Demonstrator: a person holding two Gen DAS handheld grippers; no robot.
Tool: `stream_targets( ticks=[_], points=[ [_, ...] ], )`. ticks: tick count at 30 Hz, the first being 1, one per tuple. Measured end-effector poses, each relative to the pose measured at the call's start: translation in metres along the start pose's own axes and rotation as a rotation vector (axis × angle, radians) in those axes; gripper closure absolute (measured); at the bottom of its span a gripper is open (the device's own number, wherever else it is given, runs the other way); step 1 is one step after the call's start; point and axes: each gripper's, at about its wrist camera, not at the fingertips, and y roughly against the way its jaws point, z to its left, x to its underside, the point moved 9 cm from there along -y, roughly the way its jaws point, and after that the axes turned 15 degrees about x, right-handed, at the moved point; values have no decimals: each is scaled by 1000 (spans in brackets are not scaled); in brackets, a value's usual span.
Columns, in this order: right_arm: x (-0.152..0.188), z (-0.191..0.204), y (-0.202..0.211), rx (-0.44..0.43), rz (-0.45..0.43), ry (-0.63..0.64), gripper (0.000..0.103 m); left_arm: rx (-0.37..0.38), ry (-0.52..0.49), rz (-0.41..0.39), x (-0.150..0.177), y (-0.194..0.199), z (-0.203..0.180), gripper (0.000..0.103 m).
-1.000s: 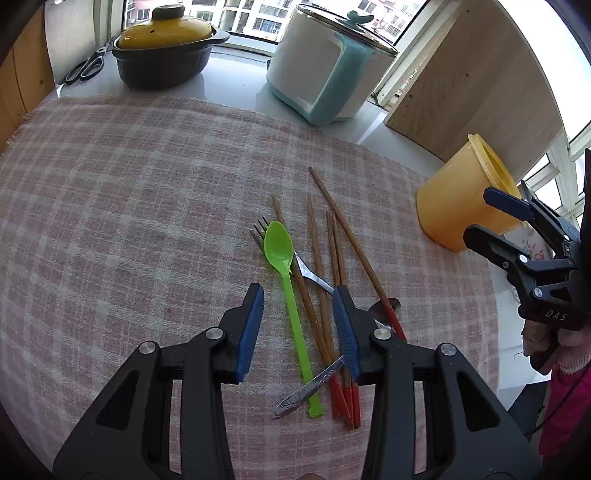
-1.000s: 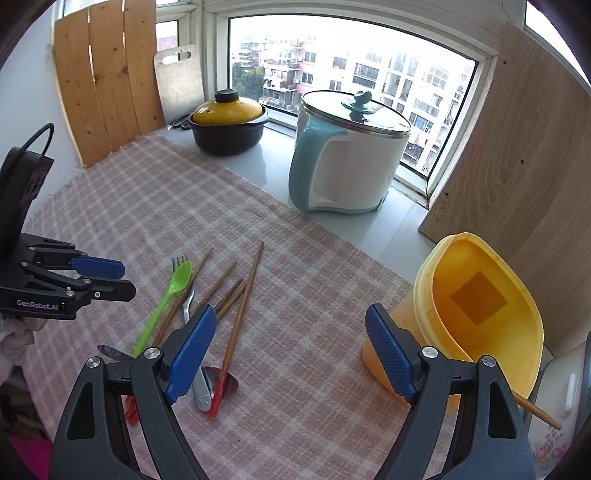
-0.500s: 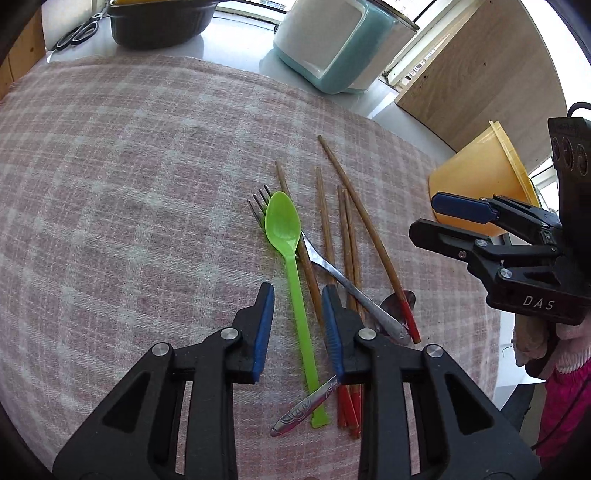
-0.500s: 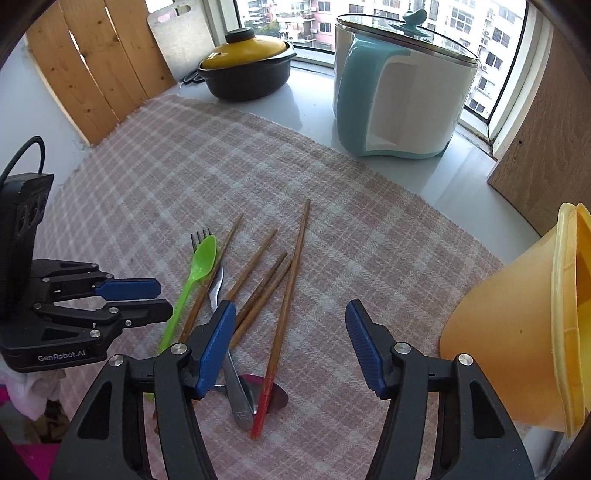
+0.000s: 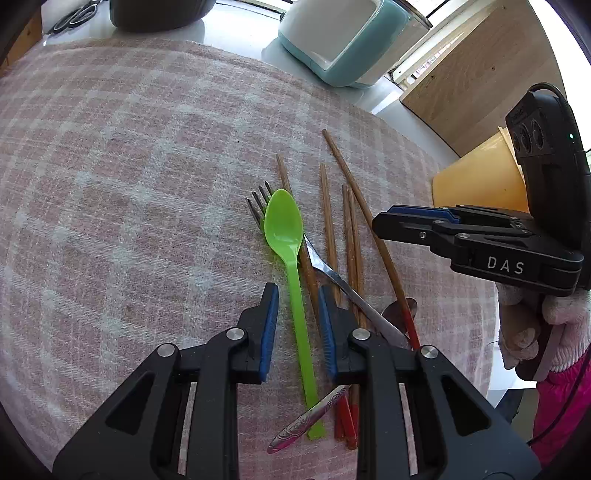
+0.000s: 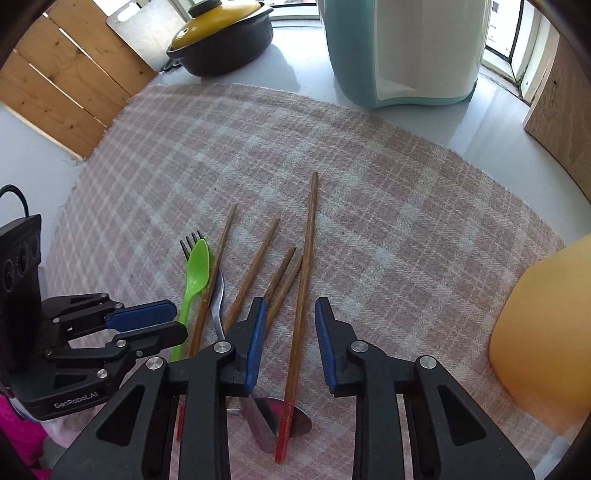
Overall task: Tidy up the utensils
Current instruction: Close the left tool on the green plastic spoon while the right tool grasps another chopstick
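On the pink checked cloth (image 5: 129,184) lies a bunch of utensils: a green plastic spoon (image 5: 283,221), a metal fork (image 5: 258,201) under it, several red-tipped wooden chopsticks (image 5: 328,221) and a metal spoon (image 6: 299,421). My left gripper (image 5: 297,295) points down over the green spoon's handle. Its jaws are closing with the handle between them, the pads still apart from it. My right gripper (image 6: 291,308) straddles the longest chopstick (image 6: 308,251), jaws closing and not touching it. The two grippers are side by side.
A yellow plastic container (image 6: 546,339) lies on its side at the cloth's right edge. Behind the cloth stand a white and teal cooker (image 6: 406,51) and a dark pot with a yellow lid (image 6: 221,40). Scissors (image 5: 70,18) lie by the pot. Wooden boards (image 6: 66,85) line the left wall.
Both grippers have come down toward the utensils and narrowed their jaws. The right one swung left from near the yellow container to over the long chopstick.
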Motion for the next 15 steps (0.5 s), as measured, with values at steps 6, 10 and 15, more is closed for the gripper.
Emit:
stream_targets(
  ticks=[6, 10, 15],
  points=[
    [-2, -1, -5, -16, 18, -20, 83, 7, 18, 5, -3, -7, 4, 87],
    [-3, 1, -11, -15, 31, -22, 84, 9, 18, 4, -4, -9, 4, 90],
    [-4, 3, -18, -11, 40, -24, 85, 6, 19, 4, -5, -9, 7, 95]
  ],
)
